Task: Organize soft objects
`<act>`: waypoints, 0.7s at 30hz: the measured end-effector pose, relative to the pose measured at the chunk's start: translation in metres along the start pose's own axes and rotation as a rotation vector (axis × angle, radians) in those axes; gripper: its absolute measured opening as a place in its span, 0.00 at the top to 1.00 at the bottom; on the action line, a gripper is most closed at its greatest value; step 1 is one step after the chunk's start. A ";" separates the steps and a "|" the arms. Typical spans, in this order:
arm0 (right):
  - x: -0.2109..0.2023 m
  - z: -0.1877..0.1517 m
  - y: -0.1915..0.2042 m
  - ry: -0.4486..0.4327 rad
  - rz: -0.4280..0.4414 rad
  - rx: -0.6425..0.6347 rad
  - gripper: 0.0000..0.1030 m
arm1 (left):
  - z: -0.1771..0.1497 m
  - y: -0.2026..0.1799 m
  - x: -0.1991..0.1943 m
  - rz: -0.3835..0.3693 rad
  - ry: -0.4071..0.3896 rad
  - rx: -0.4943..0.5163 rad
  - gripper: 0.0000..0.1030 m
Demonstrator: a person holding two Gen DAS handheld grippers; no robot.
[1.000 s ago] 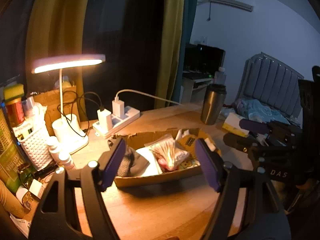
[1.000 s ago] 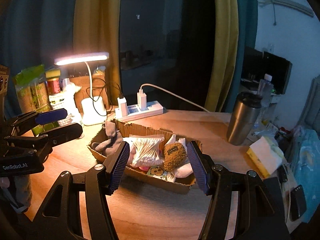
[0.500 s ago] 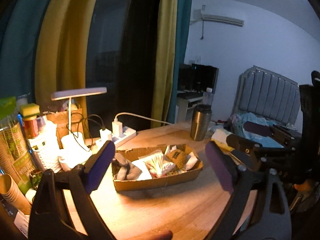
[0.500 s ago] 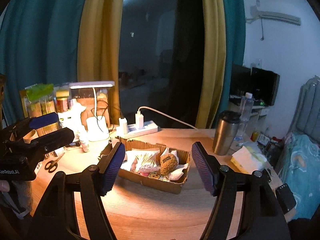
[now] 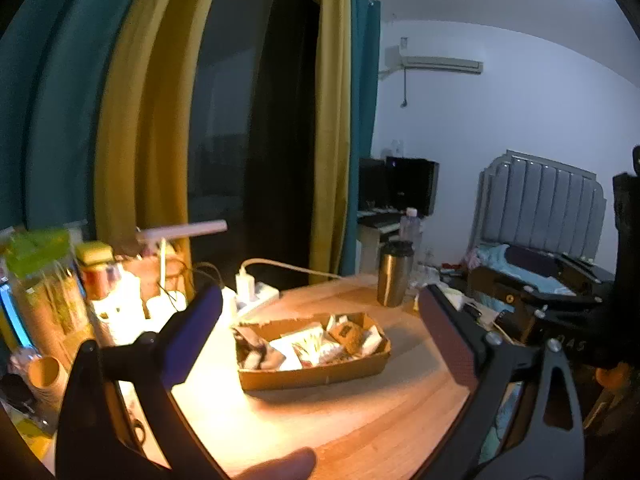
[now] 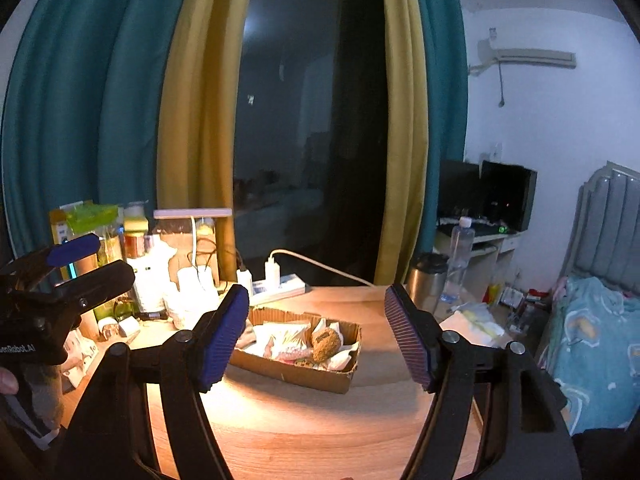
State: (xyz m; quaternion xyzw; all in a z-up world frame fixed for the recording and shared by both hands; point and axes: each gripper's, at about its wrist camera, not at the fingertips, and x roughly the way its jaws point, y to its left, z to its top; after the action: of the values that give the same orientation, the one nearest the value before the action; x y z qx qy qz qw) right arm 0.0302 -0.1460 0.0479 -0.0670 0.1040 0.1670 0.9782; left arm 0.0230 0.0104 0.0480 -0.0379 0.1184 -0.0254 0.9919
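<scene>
A shallow cardboard box [image 5: 320, 374] [image 6: 296, 372] sits in the middle of the wooden table. It holds soft items: a brown plush [image 6: 326, 344] [image 5: 349, 336], a bag of cotton swabs [image 6: 286, 332] [image 5: 308, 344], a dark sock [image 5: 256, 350] and white packets. My left gripper [image 5: 320, 340] is open and empty, held well back from the box. My right gripper [image 6: 316, 336] is open and empty, also back from the box. The left gripper also shows in the right wrist view [image 6: 80, 264], at the left edge.
A lit desk lamp [image 6: 192, 216], jars and bottles [image 6: 104, 236] and a power strip [image 6: 276, 286] crowd the table's back left. A steel tumbler [image 6: 426, 280] stands at the back right beside tissue packs [image 6: 474, 320]. A bed [image 6: 596, 332] lies right.
Both grippers have pulled back and up from the box, which now looks smaller and farther away. Both stayed open and empty.
</scene>
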 end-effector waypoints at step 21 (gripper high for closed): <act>-0.019 0.007 -0.003 -0.028 -0.007 0.000 0.25 | 0.013 -0.018 -0.032 0.032 -0.083 0.033 0.04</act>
State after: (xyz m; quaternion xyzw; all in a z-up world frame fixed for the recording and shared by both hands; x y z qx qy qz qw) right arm 0.0150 -0.1532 0.0591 -0.0648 0.0900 0.1645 0.9801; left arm -0.0059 -0.0043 0.0698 -0.0207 0.0773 -0.0101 0.9967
